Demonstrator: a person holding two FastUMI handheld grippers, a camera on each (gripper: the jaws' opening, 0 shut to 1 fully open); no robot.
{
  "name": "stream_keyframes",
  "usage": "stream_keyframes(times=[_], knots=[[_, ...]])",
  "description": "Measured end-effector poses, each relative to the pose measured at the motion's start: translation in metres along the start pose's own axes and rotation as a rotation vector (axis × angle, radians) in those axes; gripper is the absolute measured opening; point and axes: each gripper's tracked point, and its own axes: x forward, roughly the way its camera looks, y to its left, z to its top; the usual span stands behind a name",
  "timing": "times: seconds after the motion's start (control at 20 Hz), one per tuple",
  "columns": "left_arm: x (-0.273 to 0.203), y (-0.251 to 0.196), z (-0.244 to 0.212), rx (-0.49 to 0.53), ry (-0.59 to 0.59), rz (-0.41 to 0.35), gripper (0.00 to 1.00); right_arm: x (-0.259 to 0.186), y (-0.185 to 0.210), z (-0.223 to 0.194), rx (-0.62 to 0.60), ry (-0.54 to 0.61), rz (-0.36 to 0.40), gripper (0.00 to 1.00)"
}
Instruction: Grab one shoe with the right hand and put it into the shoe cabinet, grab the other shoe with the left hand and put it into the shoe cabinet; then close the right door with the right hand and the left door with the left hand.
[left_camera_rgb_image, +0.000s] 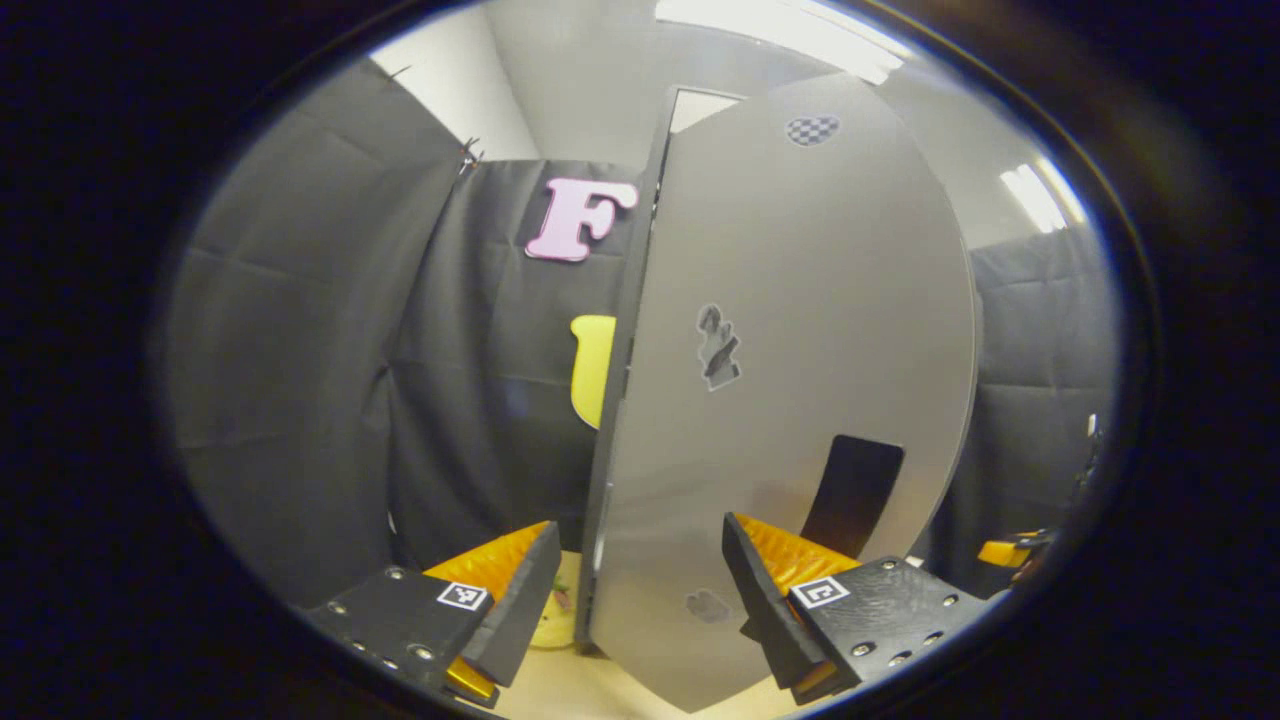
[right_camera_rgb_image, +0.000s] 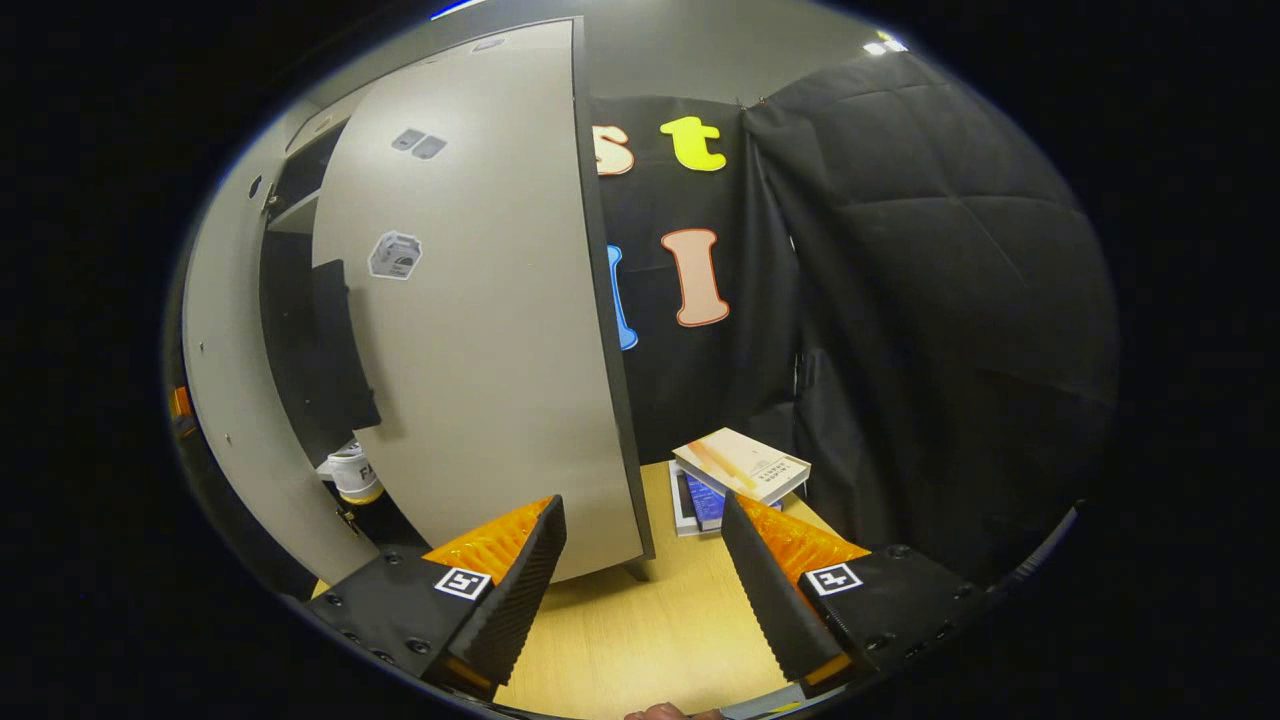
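Grey laminate right door (right_camera_rgb_image: 480, 330) stands ajar, free edge just ahead of right gripper (right_camera_rgb_image: 640, 560), whose jaws are spread, holding nothing. Shoe (right_camera_rgb_image: 352, 470) sits inside shoe cabinet (right_camera_rgb_image: 225, 400), low, behind that door. Left door (left_camera_rgb_image: 800, 380) also ajar; left gripper (left_camera_rgb_image: 640, 590) released, its free edge between the fingers, contact unclear. Judged step: close right door. Push flat on outer face near free edge, swing steady, watch shoe heel doesn't block. Books (right_camera_rgb_image: 740, 465) on counter (right_camera_rgb_image: 640, 640) beside cabinet, clear of swing.
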Motion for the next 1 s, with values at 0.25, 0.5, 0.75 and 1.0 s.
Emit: stream_keyframes(times=[0.25, 0.5, 0.75, 1.0], knots=[[0.036, -0.048, -0.024, 0.028, 0.04, 0.034, 0.93, 0.029, -0.021, 0.021, -0.013, -0.011, 0.031, 0.98], [0.035, -0.049, -0.027, 0.072, 0.016, 0.16, 0.93, 0.066, -0.038, 0.034, -0.068, -0.019, 0.092, 0.98], [0.014, -0.042, -0.019, 0.077, 0.013, 0.262, 0.93, 0.088, -0.031, 0.036, -0.063, -0.002, 0.175, 0.98], [-0.027, -0.052, -0.015, 0.141, -0.009, 0.221, 0.93, 0.065, -0.024, 0.046, -0.045, -0.061, 0.161, 0.98]])
